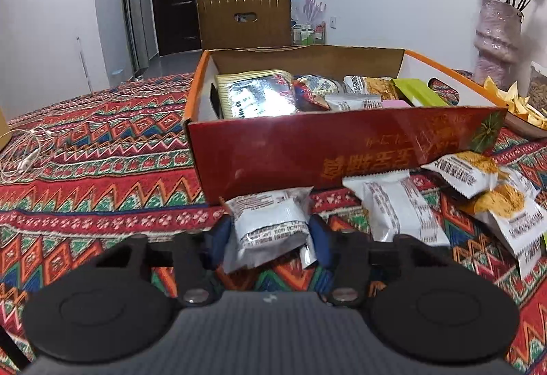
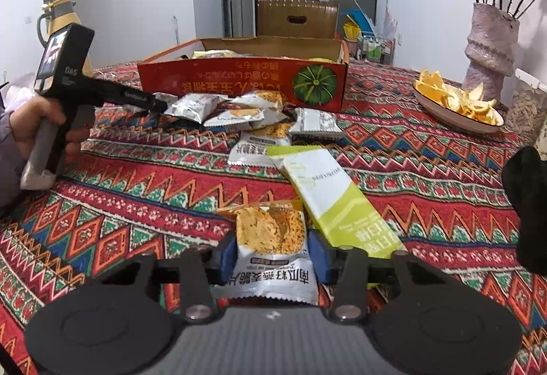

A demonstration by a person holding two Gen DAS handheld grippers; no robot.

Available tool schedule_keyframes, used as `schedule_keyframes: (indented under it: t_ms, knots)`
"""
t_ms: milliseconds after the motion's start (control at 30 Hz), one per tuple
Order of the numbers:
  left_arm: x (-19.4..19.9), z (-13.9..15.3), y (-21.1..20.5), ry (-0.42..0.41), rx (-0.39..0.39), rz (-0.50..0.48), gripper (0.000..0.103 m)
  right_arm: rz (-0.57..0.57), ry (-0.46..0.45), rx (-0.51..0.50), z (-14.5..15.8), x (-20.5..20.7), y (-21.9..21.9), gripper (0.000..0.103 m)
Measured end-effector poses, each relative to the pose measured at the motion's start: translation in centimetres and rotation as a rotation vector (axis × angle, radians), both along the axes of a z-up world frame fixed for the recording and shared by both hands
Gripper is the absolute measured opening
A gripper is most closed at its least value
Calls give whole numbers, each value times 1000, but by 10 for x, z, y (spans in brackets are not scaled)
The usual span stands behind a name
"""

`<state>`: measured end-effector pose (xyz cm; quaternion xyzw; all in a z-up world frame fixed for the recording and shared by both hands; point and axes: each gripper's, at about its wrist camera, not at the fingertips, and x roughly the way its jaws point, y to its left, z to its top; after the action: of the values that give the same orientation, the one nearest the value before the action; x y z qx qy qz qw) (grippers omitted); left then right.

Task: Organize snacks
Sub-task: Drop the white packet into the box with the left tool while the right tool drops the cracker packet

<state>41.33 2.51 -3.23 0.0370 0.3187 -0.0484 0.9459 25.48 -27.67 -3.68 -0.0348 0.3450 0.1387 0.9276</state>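
Left gripper (image 1: 270,231): fingers closed onto a white snack packet (image 1: 268,224), one blue pad on each side edge; the packet's lower edge is crumpled between them.
Left packet position: just in front of the red box (image 1: 342,149), its top edge close to the box's near wall.
Left surroundings: to the right, another white packet (image 1: 396,207) lies just beside the held one, with more cracker packets (image 1: 492,190) beyond it. To the left, bare patterned tablecloth (image 1: 102,152) runs out to a white cable (image 1: 24,156) near the table edge.
Right gripper (image 2: 271,255): fingers closed onto a cracker packet (image 2: 271,252), blue pads touching both side edges.
Right packet position: near the front of the table, well apart from the box (image 2: 239,81).
Right surroundings: a green-and-white pouch (image 2: 328,193) lies just right of the held packet, its lower end reaching behind the right finger. A pile of loose packets (image 2: 246,115) sits against the box's near wall.
Box: open-topped, with snacks already inside (image 1: 259,94).
Open room: tablecloth is bare left of the held packet. At right, a dish of orange peel (image 2: 458,105) and a vase (image 2: 489,43) stand near the table's far edge.
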Motion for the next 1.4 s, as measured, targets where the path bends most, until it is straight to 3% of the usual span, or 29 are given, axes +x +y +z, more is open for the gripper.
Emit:
schedule_keyframes:
  t_ms: [133,300,633,800,1067,1400]
  knots:
    - [-29,5,2,6,20,20,39,25,-9,-8,0,3,10,38]
    - [-97,22,4,-13,-30,12,39,48,-20,13,1,-9,17,38]
    - [-223,27,5,60,-202,87,40,33,-79,50,12,-69,12,38]
    - [-269,38,-9,33,-200,53,40,26,-96,74,17,-103,-1,38]
    - [-291,48,-16,6,-182,46,40,-9,-133,103,23,-134,-15,38]
    - [-268,62,-18,-22,-180,24,40,2,-151,136,32,-117,-21,38]
